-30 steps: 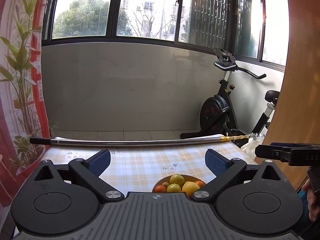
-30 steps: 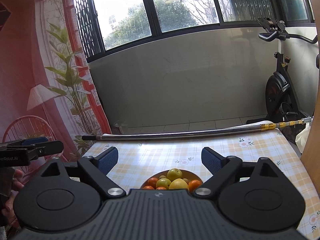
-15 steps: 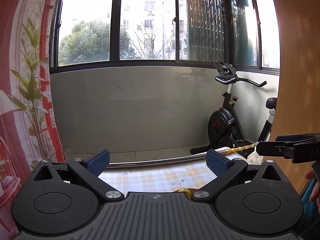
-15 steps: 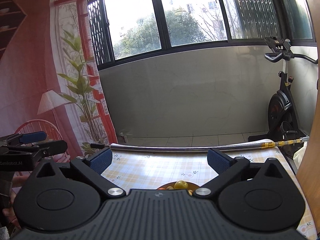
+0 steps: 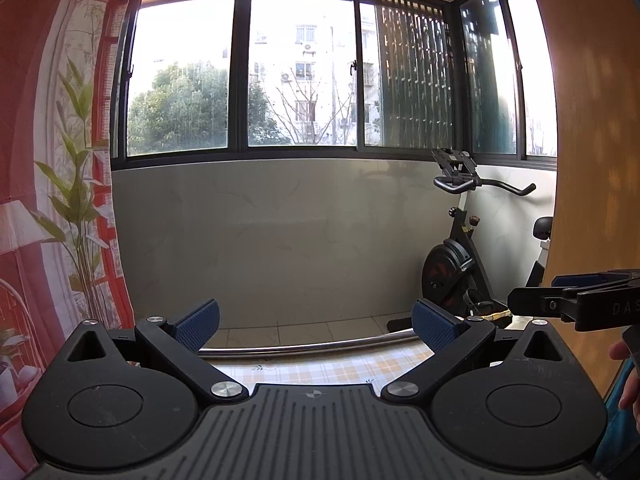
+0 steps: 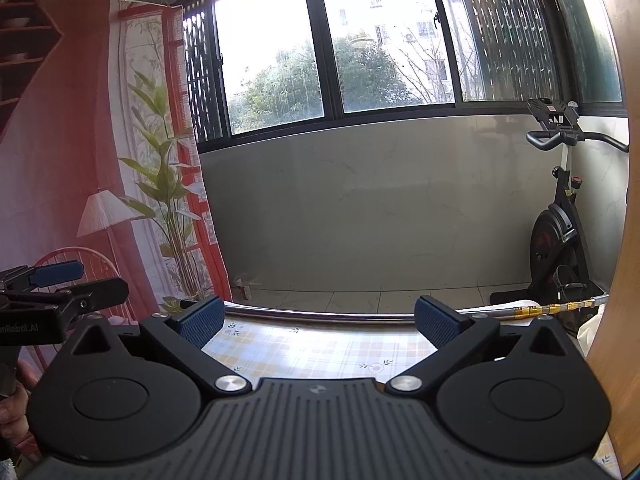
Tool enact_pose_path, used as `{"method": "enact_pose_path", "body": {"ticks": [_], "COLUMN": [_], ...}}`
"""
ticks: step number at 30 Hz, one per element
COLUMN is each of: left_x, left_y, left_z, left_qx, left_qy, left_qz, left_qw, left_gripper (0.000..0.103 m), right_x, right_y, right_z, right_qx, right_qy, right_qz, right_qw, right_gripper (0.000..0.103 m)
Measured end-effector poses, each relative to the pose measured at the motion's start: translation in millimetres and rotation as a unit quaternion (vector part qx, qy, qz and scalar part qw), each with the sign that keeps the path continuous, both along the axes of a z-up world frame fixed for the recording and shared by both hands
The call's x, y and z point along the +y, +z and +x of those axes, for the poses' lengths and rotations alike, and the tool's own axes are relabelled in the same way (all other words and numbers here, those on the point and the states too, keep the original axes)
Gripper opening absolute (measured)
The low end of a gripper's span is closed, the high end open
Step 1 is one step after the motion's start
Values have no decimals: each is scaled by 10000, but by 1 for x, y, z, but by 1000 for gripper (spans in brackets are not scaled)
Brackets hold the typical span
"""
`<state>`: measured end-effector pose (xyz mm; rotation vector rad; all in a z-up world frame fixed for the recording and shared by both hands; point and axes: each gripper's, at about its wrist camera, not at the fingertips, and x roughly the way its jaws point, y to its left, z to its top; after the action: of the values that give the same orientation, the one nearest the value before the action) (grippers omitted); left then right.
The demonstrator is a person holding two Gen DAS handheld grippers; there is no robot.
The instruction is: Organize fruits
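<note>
Both grippers, left gripper (image 5: 315,321) and right gripper (image 6: 318,319), are released and grasp nothing. They point level over the checked surface (image 6: 320,350), so no fruit is visible.

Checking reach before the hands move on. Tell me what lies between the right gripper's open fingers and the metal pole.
Only bare checked tablecloth lies between the right gripper and the metal pole; the right wrist view shows this.
</note>
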<state>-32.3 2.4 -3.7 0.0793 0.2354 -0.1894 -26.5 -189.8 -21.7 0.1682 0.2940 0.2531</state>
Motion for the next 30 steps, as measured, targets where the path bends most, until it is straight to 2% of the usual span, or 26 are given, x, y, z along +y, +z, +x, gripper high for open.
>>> {"method": "enact_pose_path", "body": {"ticks": [30], "left_x": [4], "left_y": [2], "left_z": [-10], "left_qx": [-184], "left_qy": [-6], "left_qz": [127], "left_qw": [9997], "left_gripper": [103], "right_x": [-5], "right_y": [3], "right_z": [-14], "right_qx": [-123], "right_qy": [-129], "right_qz": [24], "right_qw": [9998], "right_gripper": [103]}}
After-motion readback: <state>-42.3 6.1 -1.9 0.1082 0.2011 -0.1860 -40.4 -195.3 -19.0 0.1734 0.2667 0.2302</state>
